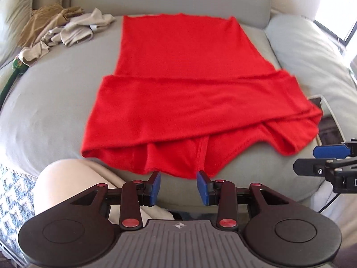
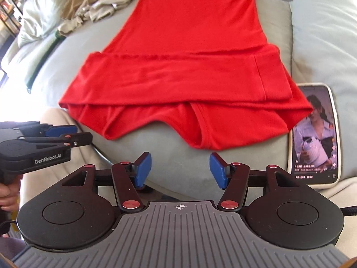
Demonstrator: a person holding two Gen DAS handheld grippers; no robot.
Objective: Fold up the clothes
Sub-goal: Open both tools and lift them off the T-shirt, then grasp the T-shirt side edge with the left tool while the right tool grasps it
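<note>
A red garment (image 1: 189, 93) (image 2: 185, 73) lies flat on the grey sofa cushion (image 1: 49, 93) (image 2: 176, 163), its near part folded over into a wide band, with the hem and a seam showing below it. My left gripper (image 1: 179, 186) stands open just short of the near hem, nothing between its blue pads (image 1: 156, 185). My right gripper (image 2: 181, 170) is also open and empty, a little back from the hem. Each gripper shows in the other's view: the right gripper (image 1: 305, 159) at the right edge, the left gripper (image 2: 82, 134) at the left, both off the cloth.
A pile of beige and tan clothes (image 1: 67, 26) (image 2: 100, 2) lies at the back left. A lit phone (image 2: 314, 134) (image 1: 328, 120) rests beside the garment's right edge. A grey pillow (image 1: 308, 51) sits to the right. A person's knee (image 1: 60, 178) is near the front edge.
</note>
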